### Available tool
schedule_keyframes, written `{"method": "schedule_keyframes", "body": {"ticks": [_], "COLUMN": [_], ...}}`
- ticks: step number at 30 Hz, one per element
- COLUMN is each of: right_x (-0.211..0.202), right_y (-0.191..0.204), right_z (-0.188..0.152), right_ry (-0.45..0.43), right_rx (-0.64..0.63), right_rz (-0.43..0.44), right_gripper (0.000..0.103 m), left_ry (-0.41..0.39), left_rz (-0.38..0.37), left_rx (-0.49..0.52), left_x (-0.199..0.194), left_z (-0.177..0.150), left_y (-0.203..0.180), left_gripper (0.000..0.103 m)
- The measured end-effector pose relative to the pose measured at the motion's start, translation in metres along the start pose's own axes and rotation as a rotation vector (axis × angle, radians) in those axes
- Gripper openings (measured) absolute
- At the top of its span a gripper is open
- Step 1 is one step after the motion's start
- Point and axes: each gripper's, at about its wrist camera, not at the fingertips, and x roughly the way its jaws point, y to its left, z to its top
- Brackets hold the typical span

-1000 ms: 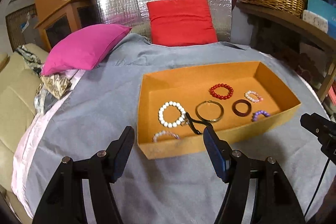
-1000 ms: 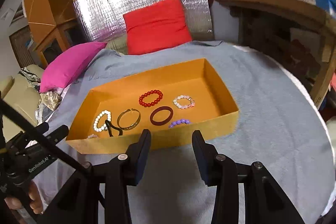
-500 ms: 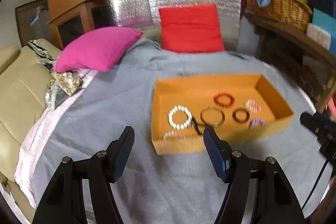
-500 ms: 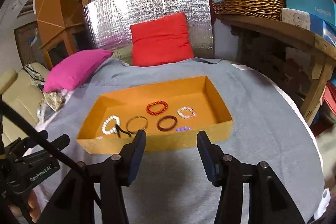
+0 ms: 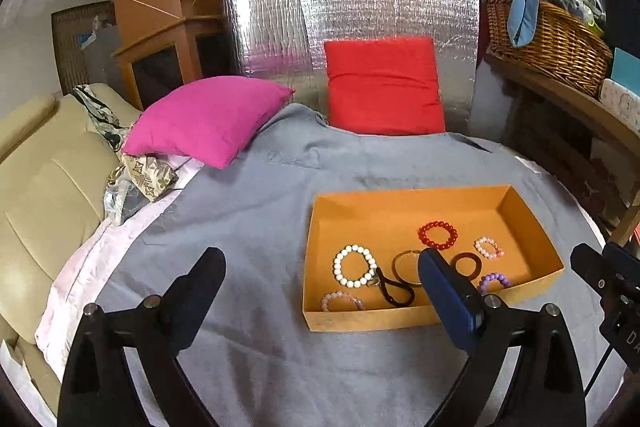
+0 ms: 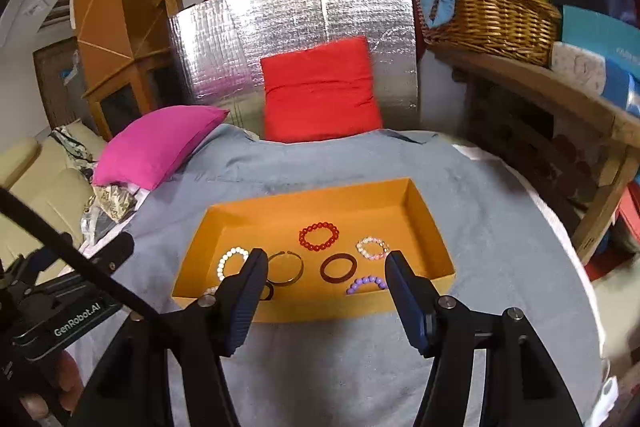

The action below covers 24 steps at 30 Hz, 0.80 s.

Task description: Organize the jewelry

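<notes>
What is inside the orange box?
The orange box holds bracelets: red, white, pink, purple, a pale one, a brown ring, a metal bangle and a black loop. The near wall and fingers cover some parts.

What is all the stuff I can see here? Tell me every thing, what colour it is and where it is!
box: 1, orange, on the grey cloth
cloth: 1, grey, spread under the box
bead bracelets: 5 in the box: red, white, pink-white, purple, pale pink
bangles: 2 in the box: dark brown, gold
hair tie: 1, black, in the box near the white beads
pillows: 2, pink at the left, red against the silver panel
basket: 1, wicker, on the wooden shelf at the right
sofa: 1, beige, far left
left gripper: black, empty, jaws opening
right gripper: black, empty, jaws opening
</notes>
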Motion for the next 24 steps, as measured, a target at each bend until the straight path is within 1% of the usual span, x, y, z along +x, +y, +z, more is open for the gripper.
{"method": "schedule_keyframes", "body": {"ticks": [2, 9, 24], "right_x": [0.000, -0.003, -0.002], "right_y": [-0.004, -0.012, -0.005], "right_z": [-0.001, 0.001, 0.000], "right_ry": [-0.005, -0.015, -0.024], "right_rx": [0.004, 0.027, 0.026], "right_rz": [-0.007, 0.000, 0.022], "right_gripper": [0.065, 0.065, 0.065], "left_ry": [-0.013, -0.037, -0.019], "left_rz": [0.011, 0.005, 0.008], "left_rx": [-0.005, -0.011, -0.001], "left_x": [-0.004, -0.015, -0.011], "left_z": [0.000, 0.001, -0.001], "left_y": [0.000, -0.002, -0.001], "left_gripper": [0.097, 0.097, 0.097]}}
